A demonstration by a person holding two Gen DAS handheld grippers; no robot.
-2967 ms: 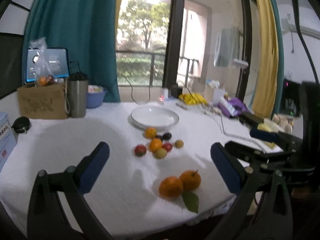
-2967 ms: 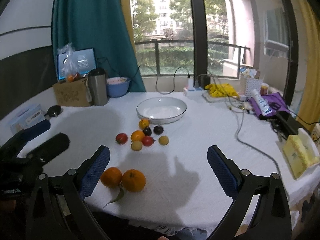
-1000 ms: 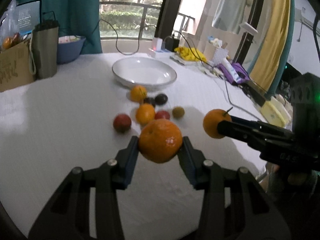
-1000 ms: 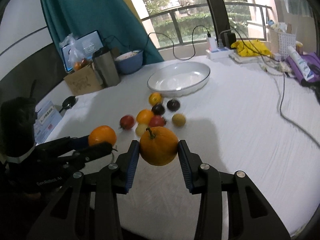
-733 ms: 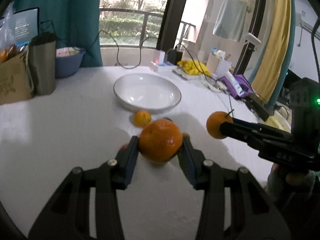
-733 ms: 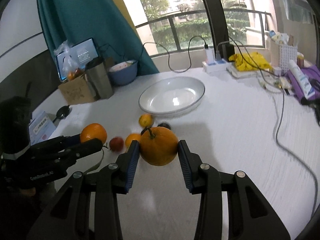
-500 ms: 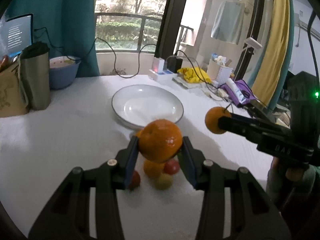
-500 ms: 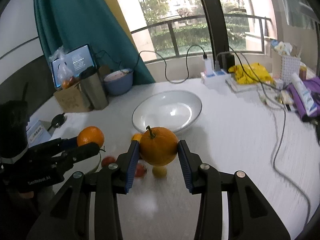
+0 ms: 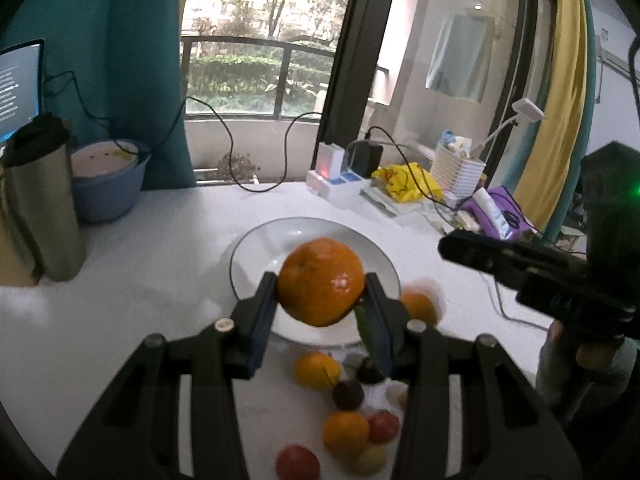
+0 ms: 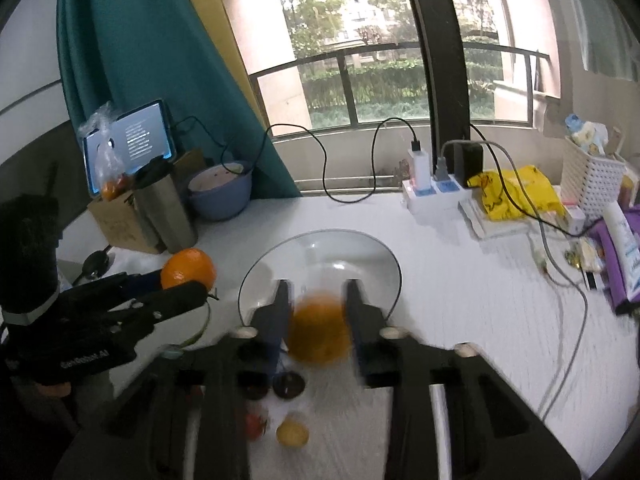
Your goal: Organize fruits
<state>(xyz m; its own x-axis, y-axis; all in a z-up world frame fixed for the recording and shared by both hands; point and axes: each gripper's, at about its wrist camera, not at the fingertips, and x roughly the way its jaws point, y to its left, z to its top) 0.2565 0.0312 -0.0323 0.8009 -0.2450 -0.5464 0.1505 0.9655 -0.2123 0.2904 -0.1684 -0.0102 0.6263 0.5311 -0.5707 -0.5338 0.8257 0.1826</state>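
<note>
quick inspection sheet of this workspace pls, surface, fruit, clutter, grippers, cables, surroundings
surface: table under a white cloth.
job's things: white plate, nothing resting in it; small fruits loose on the cloth in front of it.
clutter: steel tumbler, blue bowl, cardboard box, yellow bag, white basket.
grippers: left gripper shut on an orange above the plate's near edge; right gripper with jaws apart, blurred orange between them, contact unclear.
cables: black leads from a power strip; grey cable across the cloth.
surroundings: teal curtain, window onto a balcony rail, lit screen.
</note>
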